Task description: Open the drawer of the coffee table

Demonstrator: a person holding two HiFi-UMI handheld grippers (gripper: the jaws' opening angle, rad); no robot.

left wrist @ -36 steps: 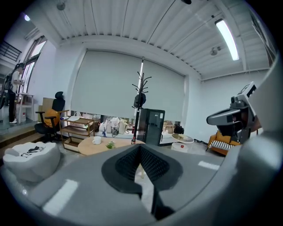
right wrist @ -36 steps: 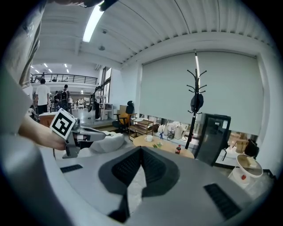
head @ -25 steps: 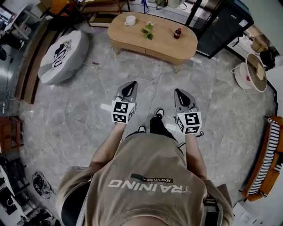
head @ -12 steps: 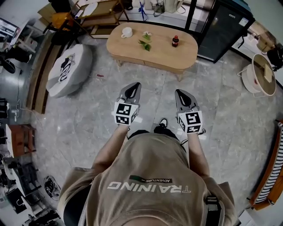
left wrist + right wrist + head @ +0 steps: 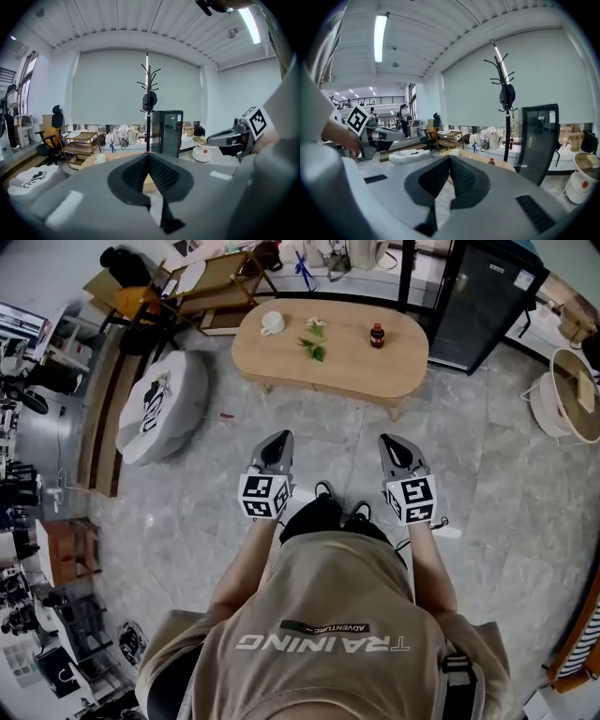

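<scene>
The oval light-wood coffee table (image 5: 330, 351) stands ahead on the grey stone floor. It carries a white cup (image 5: 273, 323), a small plant (image 5: 315, 337) and a dark bottle (image 5: 377, 335). Its near side (image 5: 319, 390) faces me, and I cannot make out the drawer front. My left gripper (image 5: 278, 440) and right gripper (image 5: 390, 442) are held side by side, well short of the table, pointing at it. Both are shut with nothing between the pads. The table (image 5: 90, 161) peeks over the shut left gripper (image 5: 147, 157), and the table (image 5: 477, 158) also shows behind the right gripper (image 5: 450, 159).
A grey round pouf (image 5: 161, 405) lies left of the table. A black glass-door cabinet (image 5: 478, 298) and a coat stand (image 5: 147, 93) stand behind its right end. A wooden trolley (image 5: 211, 279) is at the back left and a white round appliance (image 5: 572, 382) at the right.
The person has stepped towards the coffee table, which now looks nearer and lower in the head view. Both grippers came forward together, still shut and empty.
</scene>
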